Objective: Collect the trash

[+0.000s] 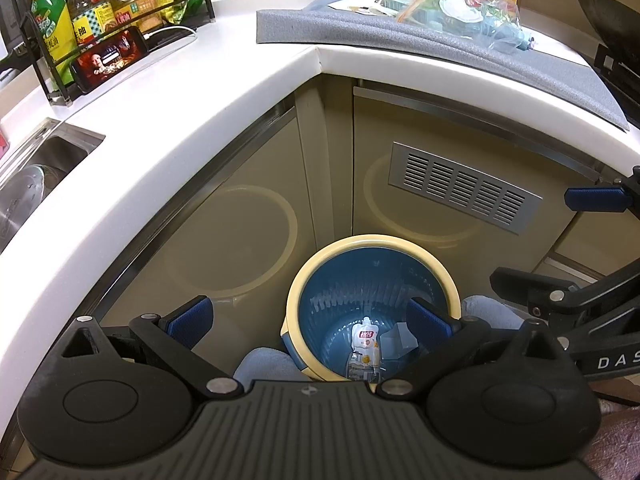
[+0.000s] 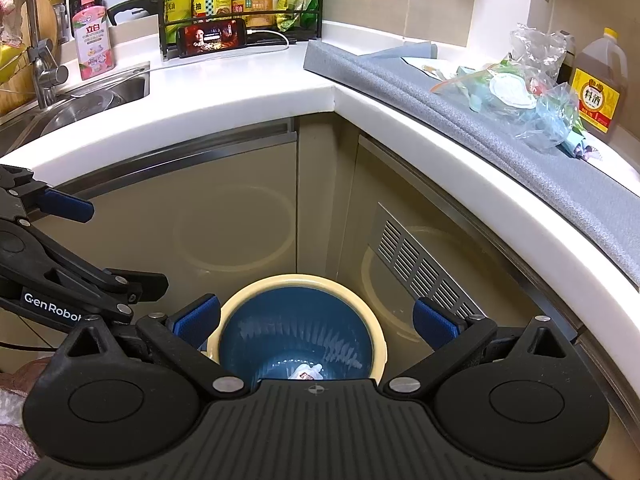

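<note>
While both tools — left and right — are hanging spread and empty over the bin, more trash is waiting on the surface. That loose pile could be scattering or slipping from a shallow pinch — thin plastic is giving little to grip.

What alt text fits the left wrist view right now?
The open, empty left tool hangs over a blue bin with a pouch at its bottom. Behind, plastic trash lies on the corner counter.
</note>
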